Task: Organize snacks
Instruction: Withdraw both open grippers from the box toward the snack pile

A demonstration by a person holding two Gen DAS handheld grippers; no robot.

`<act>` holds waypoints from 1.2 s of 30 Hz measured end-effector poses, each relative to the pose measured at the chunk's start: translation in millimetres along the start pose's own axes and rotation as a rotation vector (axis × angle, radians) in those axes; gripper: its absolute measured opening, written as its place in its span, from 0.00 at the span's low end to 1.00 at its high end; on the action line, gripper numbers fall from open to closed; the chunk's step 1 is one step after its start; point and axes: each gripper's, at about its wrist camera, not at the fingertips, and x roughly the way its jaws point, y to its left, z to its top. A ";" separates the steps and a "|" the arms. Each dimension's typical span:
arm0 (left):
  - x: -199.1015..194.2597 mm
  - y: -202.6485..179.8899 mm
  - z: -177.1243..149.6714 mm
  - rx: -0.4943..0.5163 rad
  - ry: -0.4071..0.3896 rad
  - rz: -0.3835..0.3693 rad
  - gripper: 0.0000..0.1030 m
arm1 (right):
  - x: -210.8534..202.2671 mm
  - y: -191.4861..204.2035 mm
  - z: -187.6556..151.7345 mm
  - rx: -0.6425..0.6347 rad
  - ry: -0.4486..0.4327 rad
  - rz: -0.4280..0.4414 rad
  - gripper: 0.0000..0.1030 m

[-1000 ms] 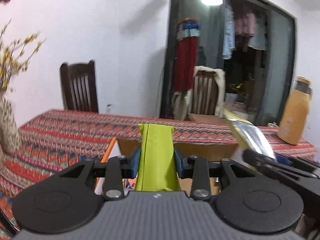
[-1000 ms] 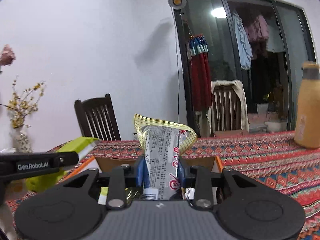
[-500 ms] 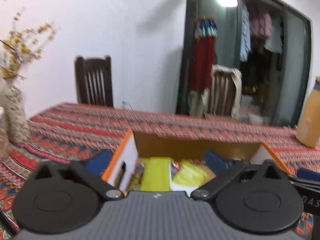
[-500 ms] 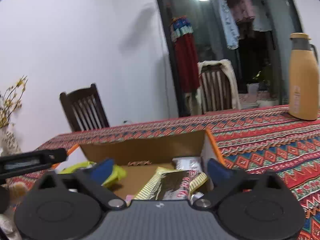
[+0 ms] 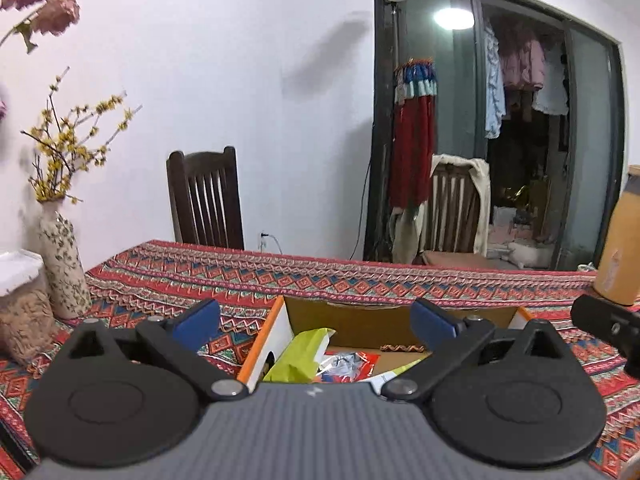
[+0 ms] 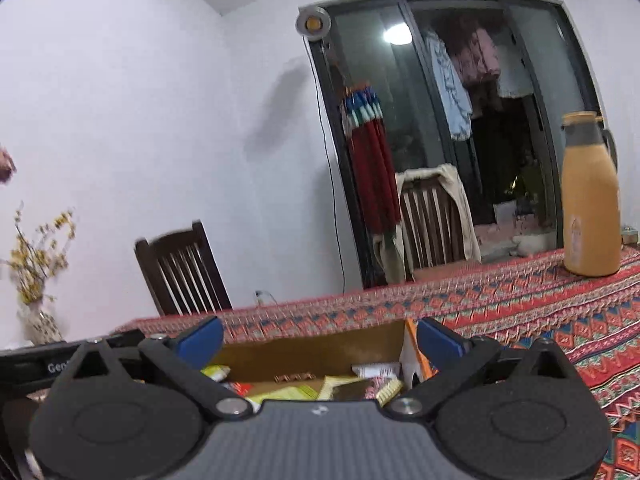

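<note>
An open cardboard box [image 5: 360, 322] with orange-edged flaps sits on the patterned tablecloth. A lime-green snack packet [image 5: 298, 356] leans inside its left end, beside red and silver wrappers [image 5: 344, 362]. My left gripper [image 5: 314, 324] hovers just above the box, open wide, nothing between its blue pads. In the right wrist view the same box [image 6: 312, 350] holds several packets, among them a gold-edged snack bag [image 6: 352, 390]. My right gripper [image 6: 320, 340] is open too, empty, over the box's right end.
A tan thermos jug [image 6: 590, 196] stands on the table at the right. A patterned vase [image 5: 64, 258] with yellow twigs and a lidded jar [image 5: 22, 306] stand at the left. Two wooden chairs [image 5: 206, 198] are behind the table's far edge.
Both grippers were shut on packets, green in the left, silver in the right. Both opened; the packets dropped into the box. Both grippers then rose and drew back slightly.
</note>
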 end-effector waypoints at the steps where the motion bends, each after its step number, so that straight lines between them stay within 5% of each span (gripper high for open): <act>1: -6.8 1.9 0.3 0.003 -0.002 -0.007 1.00 | -7.7 0.3 1.1 0.003 -0.007 0.002 1.00; 11: -45.6 25.8 -30.3 0.012 0.104 -0.061 1.00 | -62.4 12.0 -24.9 -0.054 0.047 -0.011 1.00; 18: -54.8 43.2 -80.5 0.088 0.245 -0.083 1.00 | -79.3 16.2 -73.5 -0.121 0.220 -0.017 1.00; 27: -48.4 70.8 -122.7 0.082 0.327 -0.115 1.00 | -67.0 29.3 -119.9 -0.195 0.457 -0.001 1.00; 36: -51.4 81.9 -127.3 0.020 0.308 -0.182 1.00 | -44.5 41.2 -131.2 -0.251 0.524 -0.014 1.00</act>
